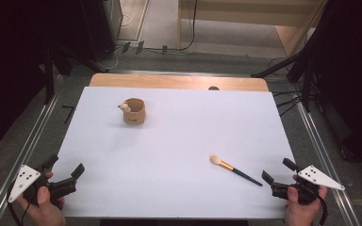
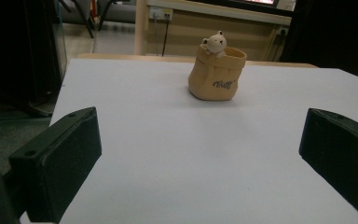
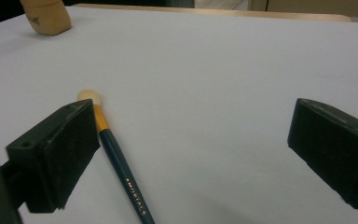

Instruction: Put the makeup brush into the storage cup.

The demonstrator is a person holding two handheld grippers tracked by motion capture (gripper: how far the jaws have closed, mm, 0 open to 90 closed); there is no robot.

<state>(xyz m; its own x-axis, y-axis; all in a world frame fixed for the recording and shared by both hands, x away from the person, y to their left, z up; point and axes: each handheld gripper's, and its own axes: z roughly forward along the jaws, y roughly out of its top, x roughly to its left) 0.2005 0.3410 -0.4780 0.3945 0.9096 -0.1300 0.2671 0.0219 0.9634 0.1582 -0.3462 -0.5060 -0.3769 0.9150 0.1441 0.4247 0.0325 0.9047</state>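
Observation:
A tan pouch-shaped cup (image 1: pixel 134 111) with a small bear figure on its rim stands upright on the white table top (image 1: pixel 179 141), left of centre toward the far side. A makeup brush (image 1: pixel 234 170) with a dark blue handle, gold ferrule and pale bristles lies flat near the front right. My left gripper (image 1: pixel 65 165) is open at the front left corner and faces the cup (image 2: pixel 216 74) from well short of it. My right gripper (image 1: pixel 277 170) is open at the front right, and the brush (image 3: pixel 121 172) lies just inside its left jaw, not pinched.
A wooden strip (image 1: pixel 179 81) borders the table's far edge. Metal rails (image 1: pixel 37 136) run along both sides. Dark stands and cables sit on the floor beyond the table.

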